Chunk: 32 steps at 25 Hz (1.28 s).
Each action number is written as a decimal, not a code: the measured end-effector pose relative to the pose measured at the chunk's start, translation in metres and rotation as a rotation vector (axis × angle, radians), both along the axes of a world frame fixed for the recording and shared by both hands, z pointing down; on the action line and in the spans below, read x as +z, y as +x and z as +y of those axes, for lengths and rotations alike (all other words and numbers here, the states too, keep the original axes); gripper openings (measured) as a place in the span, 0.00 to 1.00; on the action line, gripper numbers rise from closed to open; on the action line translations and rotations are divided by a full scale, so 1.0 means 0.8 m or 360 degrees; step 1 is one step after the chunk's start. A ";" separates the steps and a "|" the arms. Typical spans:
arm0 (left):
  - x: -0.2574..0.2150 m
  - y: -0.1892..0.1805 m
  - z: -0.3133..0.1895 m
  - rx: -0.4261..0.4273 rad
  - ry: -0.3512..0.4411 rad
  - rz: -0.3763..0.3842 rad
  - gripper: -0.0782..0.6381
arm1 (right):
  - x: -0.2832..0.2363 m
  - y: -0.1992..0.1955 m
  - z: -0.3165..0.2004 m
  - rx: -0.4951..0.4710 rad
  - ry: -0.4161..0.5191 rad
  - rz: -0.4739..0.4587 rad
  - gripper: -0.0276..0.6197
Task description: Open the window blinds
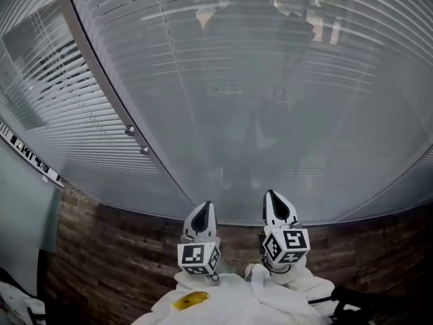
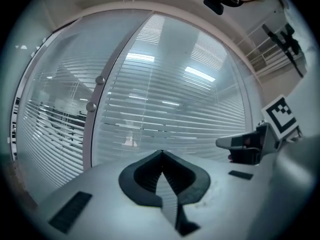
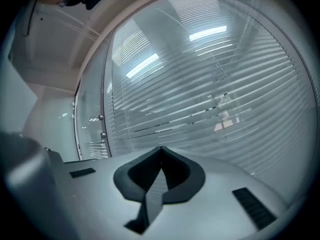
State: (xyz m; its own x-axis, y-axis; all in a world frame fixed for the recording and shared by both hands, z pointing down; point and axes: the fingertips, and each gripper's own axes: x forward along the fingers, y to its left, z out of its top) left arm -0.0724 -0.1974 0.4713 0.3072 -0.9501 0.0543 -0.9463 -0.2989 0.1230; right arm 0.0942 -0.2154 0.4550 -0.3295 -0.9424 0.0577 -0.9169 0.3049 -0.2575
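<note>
Blinds (image 1: 270,114) judged shut; nothing done yet. Left gripper (image 1: 204,207) and right gripper (image 1: 272,196) are held off the glass, jaws together, empty (knobs (image 1: 130,131) untouched).

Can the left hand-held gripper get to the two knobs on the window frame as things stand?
Probably yes: nothing stands between the left hand-held gripper and the knobs, which sit to its left on the frame. Its jaws are shut and empty, so they'd need opening first.

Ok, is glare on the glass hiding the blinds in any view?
Head view: a dim reflected figure washes out the blinds mid-pane. Left gripper view: bright light reflections streak the glass, slats readable. Right gripper view: same streaks, strong fisheye bending the slats.
</note>
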 end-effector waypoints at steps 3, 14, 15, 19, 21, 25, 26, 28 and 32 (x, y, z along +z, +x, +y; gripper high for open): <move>-0.014 -0.018 -0.026 0.0013 0.0044 -0.0061 0.11 | -0.008 -0.007 -0.023 0.0053 -0.0009 -0.0043 0.06; -0.079 -0.203 -0.131 -0.0355 0.0263 -0.2047 0.36 | -0.007 -0.034 -0.059 0.0116 0.0009 -0.0075 0.06; -0.078 -0.216 -0.140 -0.0354 0.0239 -0.2135 0.36 | -0.004 -0.035 -0.061 0.0123 0.0003 -0.0088 0.06; -0.081 -0.232 -0.159 -0.0285 0.0225 -0.2338 0.36 | 0.000 -0.037 -0.066 0.0143 -0.0005 -0.0108 0.06; -0.082 -0.226 -0.166 -0.0242 0.0250 -0.2407 0.36 | 0.000 -0.034 -0.069 0.0156 -0.0003 -0.0123 0.06; -0.087 -0.222 -0.170 -0.0262 0.0254 -0.2415 0.35 | -0.003 -0.032 -0.070 0.0178 0.0014 -0.0134 0.06; -0.088 -0.223 -0.170 -0.0275 0.0251 -0.2384 0.28 | -0.003 -0.031 -0.070 0.0183 0.0014 -0.0135 0.06; -0.089 -0.224 -0.170 -0.0289 0.0249 -0.2307 0.28 | -0.002 -0.029 -0.070 0.0194 0.0010 -0.0134 0.06; -0.090 -0.230 -0.173 -0.0320 0.0169 -0.1885 0.28 | 0.000 -0.023 -0.064 0.0221 0.0002 -0.0133 0.06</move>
State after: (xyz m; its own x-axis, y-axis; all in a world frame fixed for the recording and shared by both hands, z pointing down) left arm -0.2567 -0.3359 0.3995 -0.0343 -0.9920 0.1211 -0.4860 -0.0893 -0.8694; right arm 0.0759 -0.2669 0.4547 -0.1996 -0.9793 0.0341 -0.9256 0.1770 -0.3344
